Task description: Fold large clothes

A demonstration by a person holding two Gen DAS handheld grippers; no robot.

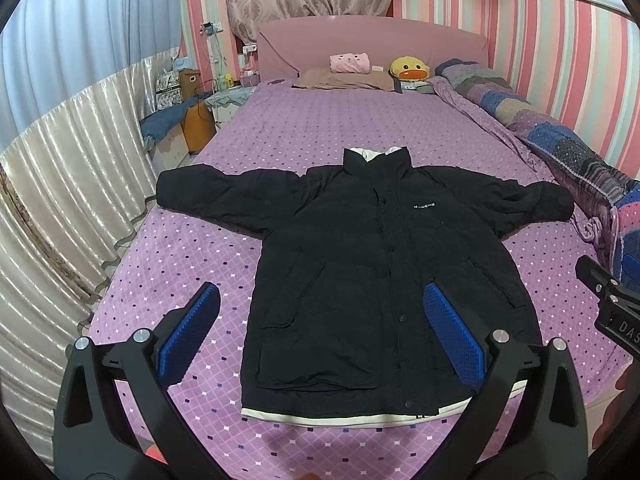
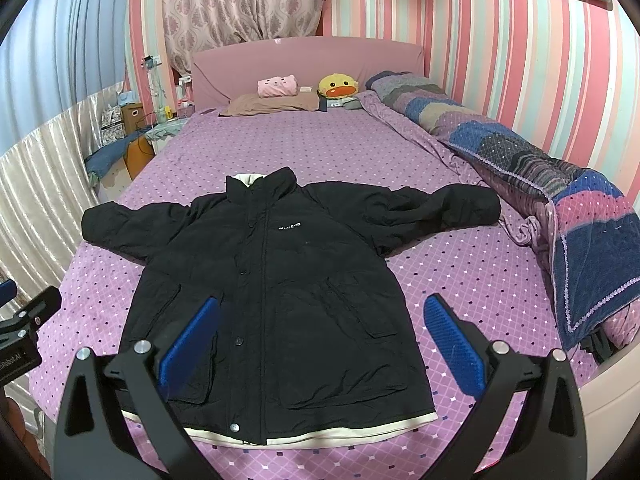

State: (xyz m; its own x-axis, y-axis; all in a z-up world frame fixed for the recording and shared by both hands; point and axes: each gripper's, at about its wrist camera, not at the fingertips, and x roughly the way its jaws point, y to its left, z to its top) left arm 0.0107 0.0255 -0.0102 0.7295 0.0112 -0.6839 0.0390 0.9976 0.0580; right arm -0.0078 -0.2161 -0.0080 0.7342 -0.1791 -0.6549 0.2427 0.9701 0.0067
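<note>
A large black padded jacket [image 1: 360,264] with a cream hem and collar lining lies flat, front up, on the purple bedspread [image 1: 192,248], sleeves spread to both sides. It also shows in the right wrist view [image 2: 280,280]. My left gripper [image 1: 320,320] is open and empty, held above the jacket's lower left part. My right gripper [image 2: 320,320] is open and empty, above the jacket's lower right part. Part of the right gripper's body shows at the left wrist view's right edge [image 1: 612,300].
A rolled patchwork quilt [image 2: 520,160] lies along the bed's right side by the striped wall. Pillows and a yellow duck plush [image 2: 338,86] sit at the pink headboard. Boxes and a nightstand [image 1: 224,104] stand left of the bed, beside pale curtains.
</note>
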